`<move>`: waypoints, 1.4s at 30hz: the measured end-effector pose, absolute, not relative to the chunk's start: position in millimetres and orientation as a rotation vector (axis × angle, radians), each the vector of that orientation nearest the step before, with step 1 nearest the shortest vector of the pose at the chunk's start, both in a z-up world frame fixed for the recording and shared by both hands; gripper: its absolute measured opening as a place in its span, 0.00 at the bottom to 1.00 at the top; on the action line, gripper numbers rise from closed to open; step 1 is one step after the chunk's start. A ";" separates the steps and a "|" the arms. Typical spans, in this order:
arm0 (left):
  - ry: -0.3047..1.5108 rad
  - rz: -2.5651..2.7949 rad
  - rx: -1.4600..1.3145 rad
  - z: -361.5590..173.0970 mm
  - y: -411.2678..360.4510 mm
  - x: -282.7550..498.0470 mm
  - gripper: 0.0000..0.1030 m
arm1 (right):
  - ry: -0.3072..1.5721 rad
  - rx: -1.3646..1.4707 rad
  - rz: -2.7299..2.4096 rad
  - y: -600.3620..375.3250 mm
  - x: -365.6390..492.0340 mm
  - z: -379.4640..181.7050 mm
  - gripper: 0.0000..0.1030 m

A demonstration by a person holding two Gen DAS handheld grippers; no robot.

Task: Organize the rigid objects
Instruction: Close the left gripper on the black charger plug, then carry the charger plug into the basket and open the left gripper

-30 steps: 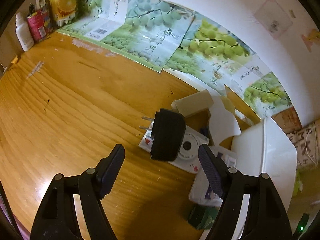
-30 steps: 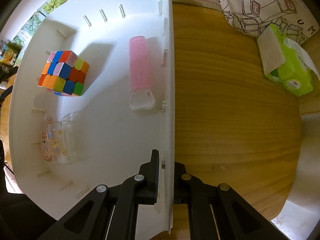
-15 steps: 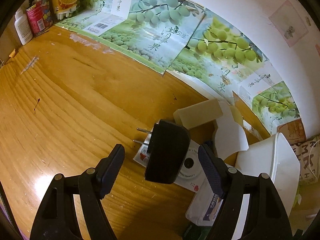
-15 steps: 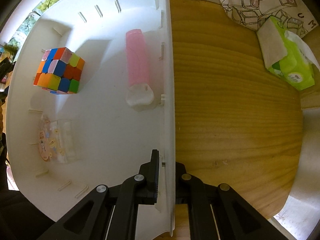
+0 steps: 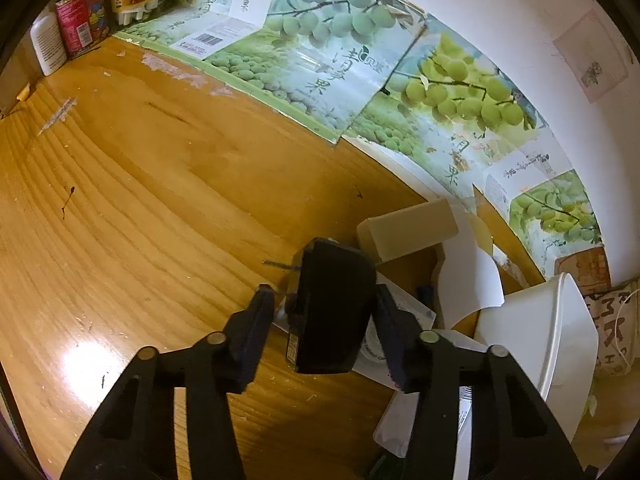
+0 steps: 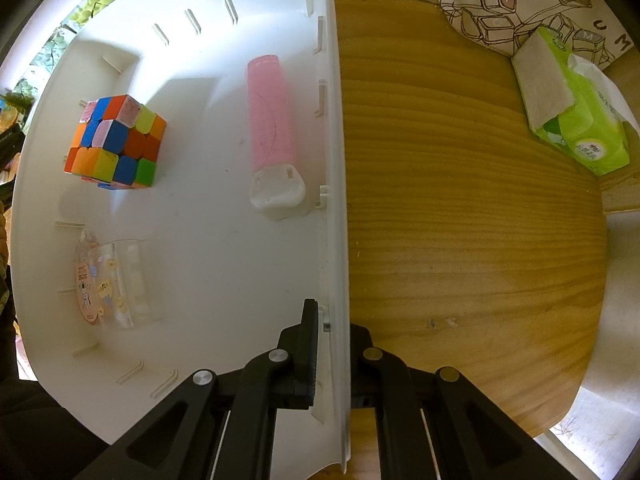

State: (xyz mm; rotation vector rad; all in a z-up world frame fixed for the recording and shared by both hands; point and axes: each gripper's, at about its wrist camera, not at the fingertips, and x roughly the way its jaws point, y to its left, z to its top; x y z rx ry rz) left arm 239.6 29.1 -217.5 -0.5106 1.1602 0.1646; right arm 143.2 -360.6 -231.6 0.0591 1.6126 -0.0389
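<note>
A black plug adapter [image 5: 332,308] with metal prongs [image 5: 276,265] lies on a white packaged item [image 5: 378,354] on the wooden table. My left gripper [image 5: 324,312] straddles it and its jaws are closing. The right finger touches the adapter's side, while a thin gap shows at the left finger [image 5: 262,316]. My right gripper [image 6: 334,328] is shut on the side wall of a white bin [image 6: 334,160]. Inside the bin lie a colour cube [image 6: 116,144], a pink case with a white cap [image 6: 270,120] and a clear sticker packet [image 6: 108,284].
A beige box [image 5: 408,230] and a curled white sheet [image 5: 468,280] lie behind the adapter, with the white bin [image 5: 552,332] to their right. Fruit posters [image 5: 320,64] line the back wall; bottles and cartons [image 5: 80,16] stand far left. A green tissue pack [image 6: 580,120] and a printed cloth bag [image 6: 512,0] sit right of the bin.
My left gripper has come closer to the black adapter, and its jaws have narrowed from wide apart to just around it. The right gripper keeps its hold on the bin wall.
</note>
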 end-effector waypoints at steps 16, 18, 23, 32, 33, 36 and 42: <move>1.137 0.165 -0.532 -210.8 40.3 227.7 0.45 | 1.610 0.054 -0.042 -357.3 142.5 -232.5 0.08; 1.133 0.167 -0.527 -207.5 41.7 225.1 0.45 | 1.606 0.056 -0.042 -357.2 142.1 -231.9 0.08; 1.110 0.164 -0.521 -194.1 43.2 216.9 0.45 | 1.595 0.053 -0.038 -357.0 139.5 -228.2 0.08; 1.048 0.140 -0.482 -158.4 38.3 195.8 0.45 | 1.572 0.055 -0.026 -358.1 132.9 -223.7 0.07; 1.041 0.137 -0.477 -155.0 37.3 193.4 0.45 | 1.568 0.056 -0.025 -358.6 131.8 -223.2 0.07; 1.018 0.120 -0.456 -142.2 33.8 185.4 0.45 | 1.558 0.060 -0.022 -360.0 128.3 -221.3 0.07; 0.967 0.058 -0.434 -119.5 24.3 169.2 0.45 | 1.537 0.061 -0.017 -361.5 122.4 -217.9 0.07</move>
